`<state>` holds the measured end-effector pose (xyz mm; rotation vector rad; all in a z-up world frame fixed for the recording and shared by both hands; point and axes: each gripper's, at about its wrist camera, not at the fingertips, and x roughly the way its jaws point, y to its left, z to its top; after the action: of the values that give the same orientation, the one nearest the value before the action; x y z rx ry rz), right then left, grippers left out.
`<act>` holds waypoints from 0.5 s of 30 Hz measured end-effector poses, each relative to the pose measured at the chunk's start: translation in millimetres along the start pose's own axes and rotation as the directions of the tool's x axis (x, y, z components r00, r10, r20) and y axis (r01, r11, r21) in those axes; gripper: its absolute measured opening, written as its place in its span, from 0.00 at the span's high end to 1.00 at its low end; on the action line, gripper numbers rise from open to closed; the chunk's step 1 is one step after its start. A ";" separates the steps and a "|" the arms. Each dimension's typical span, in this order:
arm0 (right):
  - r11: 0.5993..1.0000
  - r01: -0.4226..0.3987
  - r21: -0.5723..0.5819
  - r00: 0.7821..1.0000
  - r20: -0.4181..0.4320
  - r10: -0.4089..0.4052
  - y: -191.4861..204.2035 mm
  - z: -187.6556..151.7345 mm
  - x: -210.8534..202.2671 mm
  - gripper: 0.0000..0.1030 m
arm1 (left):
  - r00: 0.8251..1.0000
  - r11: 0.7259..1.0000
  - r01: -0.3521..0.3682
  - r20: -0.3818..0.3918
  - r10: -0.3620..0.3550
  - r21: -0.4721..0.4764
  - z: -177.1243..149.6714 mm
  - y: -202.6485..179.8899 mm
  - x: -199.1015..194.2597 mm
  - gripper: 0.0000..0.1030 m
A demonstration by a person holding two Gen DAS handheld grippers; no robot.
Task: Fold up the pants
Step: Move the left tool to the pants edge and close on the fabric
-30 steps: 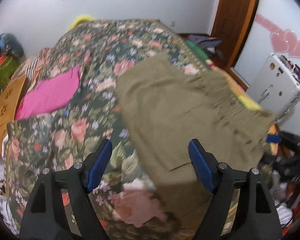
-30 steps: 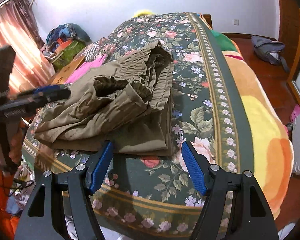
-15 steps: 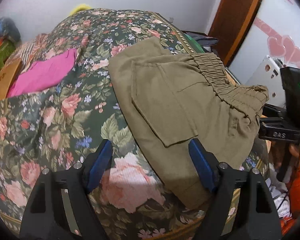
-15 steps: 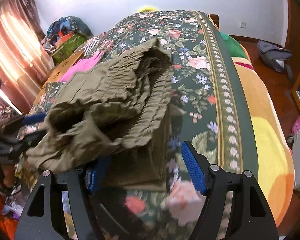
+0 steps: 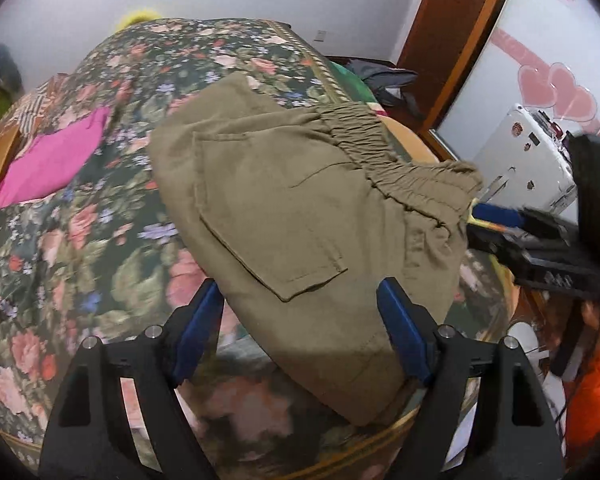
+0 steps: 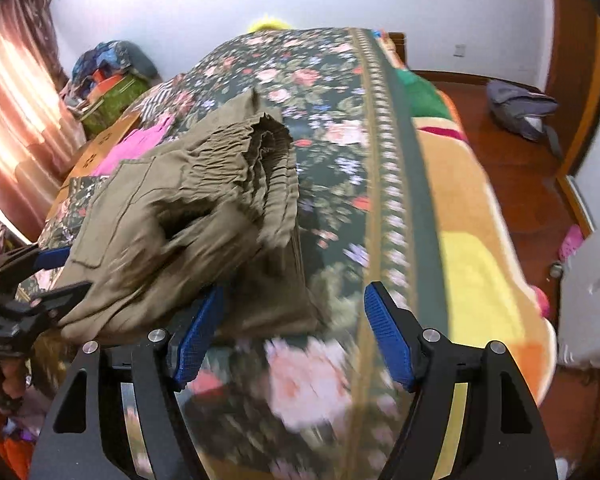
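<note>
Where walls rise white, floral bedspread (image 5: 80, 240) under folded olive pants (image 5: 300, 216)

no legible text, labels or numbers

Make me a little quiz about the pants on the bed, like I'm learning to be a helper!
1. True or false: the left gripper is shut on the olive pants.
2. Which colour is the cloth lying on the bed beyond the pants? A pink, B blue, C white.
3. Fill in: the pants lie on a ____-patterned bedspread.
Key: 1 false, its jaws stand open; 2 A; 3 floral.
</note>
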<state>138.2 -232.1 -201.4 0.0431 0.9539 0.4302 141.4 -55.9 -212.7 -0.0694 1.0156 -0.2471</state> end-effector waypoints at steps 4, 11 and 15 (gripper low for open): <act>0.998 0.003 0.065 1.000 0.031 -0.005 -12.2 -13.3 -26.5 0.32 | 1.000 1.000 0.018 0.007 -0.018 0.008 11.2 -8.6 1.5 0.23; 0.991 -0.048 0.125 0.996 0.082 0.038 0.1 -14.3 -36.5 0.30 | 0.992 0.998 -0.065 0.104 0.066 -0.019 45.2 32.9 -12.8 0.22; 0.985 -0.088 0.147 0.993 0.086 0.076 12.5 -9.2 -20.1 0.29 | 0.989 0.992 -0.127 0.070 0.129 -0.028 77.0 70.5 13.1 0.22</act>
<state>116.6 -229.5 -188.2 0.2355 0.9061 0.4286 225.4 5.0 -195.0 -0.0339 0.9480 -0.1150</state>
